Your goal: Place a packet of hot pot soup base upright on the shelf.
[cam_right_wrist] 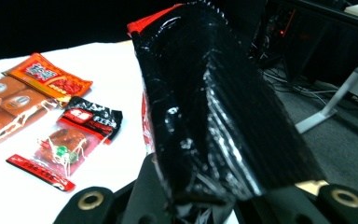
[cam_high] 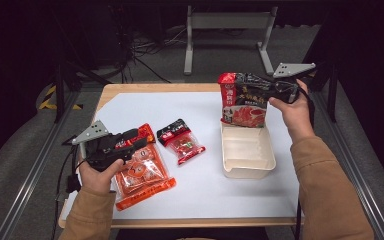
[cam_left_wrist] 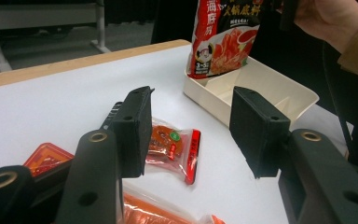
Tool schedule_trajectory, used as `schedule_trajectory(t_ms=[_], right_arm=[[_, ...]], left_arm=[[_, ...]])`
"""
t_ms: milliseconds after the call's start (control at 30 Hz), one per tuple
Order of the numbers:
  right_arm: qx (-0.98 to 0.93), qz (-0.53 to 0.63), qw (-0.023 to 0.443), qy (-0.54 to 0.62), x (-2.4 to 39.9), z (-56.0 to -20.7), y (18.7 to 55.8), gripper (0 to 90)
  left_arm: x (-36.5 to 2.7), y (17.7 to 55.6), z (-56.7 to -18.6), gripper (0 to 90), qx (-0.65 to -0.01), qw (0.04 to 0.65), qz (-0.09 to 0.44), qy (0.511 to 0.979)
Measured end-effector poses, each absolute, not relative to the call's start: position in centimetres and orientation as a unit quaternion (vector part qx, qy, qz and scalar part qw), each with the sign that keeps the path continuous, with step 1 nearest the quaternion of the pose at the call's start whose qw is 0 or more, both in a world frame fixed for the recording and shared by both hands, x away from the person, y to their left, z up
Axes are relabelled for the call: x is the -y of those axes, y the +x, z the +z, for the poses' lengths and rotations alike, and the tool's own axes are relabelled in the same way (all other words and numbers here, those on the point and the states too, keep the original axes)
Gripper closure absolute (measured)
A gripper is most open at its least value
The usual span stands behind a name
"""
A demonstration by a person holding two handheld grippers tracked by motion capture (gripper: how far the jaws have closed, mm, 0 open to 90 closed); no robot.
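Two jaws of the right gripper [cam_high: 272, 90] clamp the black pouch [cam_high: 243, 100], hiding its top edge; its bottom dips into the tray [cam_high: 247, 167] at three o'clock. Left gripper [cam_high: 137, 140] hangs open over the orange pack [cam_high: 142, 177], gripping nothing.

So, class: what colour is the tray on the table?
Cream tray, clearest in the high view.

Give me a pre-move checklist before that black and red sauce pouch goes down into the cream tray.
1. Right claw shut on the sauce pouch: ok.
2. Pouch upright, bottom edge over the cream tray: ok.
3. Pouch bottom already resting in the tray: cannot tell.
4. Tray compartments empty of other items: ok.
5. Left claw open, holding nothing, away from the tray: ok.
6. Small snack packet lying on the table beside the tray, apart from it: ok.
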State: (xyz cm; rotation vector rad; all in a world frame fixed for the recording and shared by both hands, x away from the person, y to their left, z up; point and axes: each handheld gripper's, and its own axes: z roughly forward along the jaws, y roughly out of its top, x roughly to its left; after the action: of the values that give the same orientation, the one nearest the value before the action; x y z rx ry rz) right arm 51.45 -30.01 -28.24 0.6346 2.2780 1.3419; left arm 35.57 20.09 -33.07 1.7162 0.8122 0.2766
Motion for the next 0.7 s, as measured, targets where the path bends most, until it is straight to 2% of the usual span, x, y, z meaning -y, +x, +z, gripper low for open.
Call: schedule_trajectory(t_ms=[500, 700], right_arm=[[-0.815, 0.483, 0.209, 0.244, 29.8, -29.6, 51.2, 78.2], [-0.823, 0.449, 0.201, 0.283, 30.1, -31.9, 51.1, 76.6]], left_arm=[[-20.1, 35.7, -33.1, 48.0, -0.347, 0.574, 0.116, 0.733], [-20.1, 35.7, -33.1, 47.9, -0.348, 0.572, 0.115, 0.734]])
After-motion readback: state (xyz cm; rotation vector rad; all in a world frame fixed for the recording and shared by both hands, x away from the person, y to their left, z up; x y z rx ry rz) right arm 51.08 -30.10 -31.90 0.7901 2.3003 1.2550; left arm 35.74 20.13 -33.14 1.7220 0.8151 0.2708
